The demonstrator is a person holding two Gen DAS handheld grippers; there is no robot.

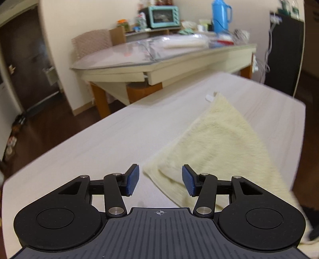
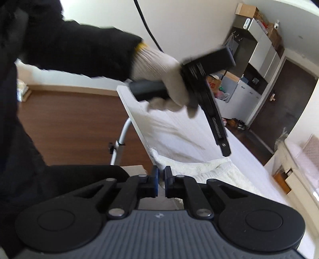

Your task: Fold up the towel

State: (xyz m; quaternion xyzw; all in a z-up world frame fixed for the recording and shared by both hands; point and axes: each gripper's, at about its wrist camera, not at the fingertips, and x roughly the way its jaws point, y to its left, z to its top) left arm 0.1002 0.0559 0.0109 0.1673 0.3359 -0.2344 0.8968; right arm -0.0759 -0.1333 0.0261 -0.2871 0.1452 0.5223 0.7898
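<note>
A pale yellow towel (image 1: 215, 143) lies on the white table (image 1: 99, 143), with one near corner folded over. My left gripper (image 1: 160, 180) is open, its blue pads on either side of that near corner, just above the table. In the right wrist view the same towel (image 2: 199, 165) looks white and lies by the table's near edge. My right gripper (image 2: 161, 178) has its blue pads almost together at the towel's edge; whether cloth is between them I cannot tell. The left gripper (image 2: 224, 148), held by a gloved hand (image 2: 165, 79), hangs over the towel.
A second table (image 1: 159, 59) with a glass top, a teal oven (image 1: 164, 16) and a blue jug (image 1: 220, 16) stands beyond. A dark cabinet (image 1: 283, 53) is at the far right. Brown floor (image 2: 69, 123) lies beside the white table (image 2: 179, 127), whose metal leg (image 2: 119, 147) shows.
</note>
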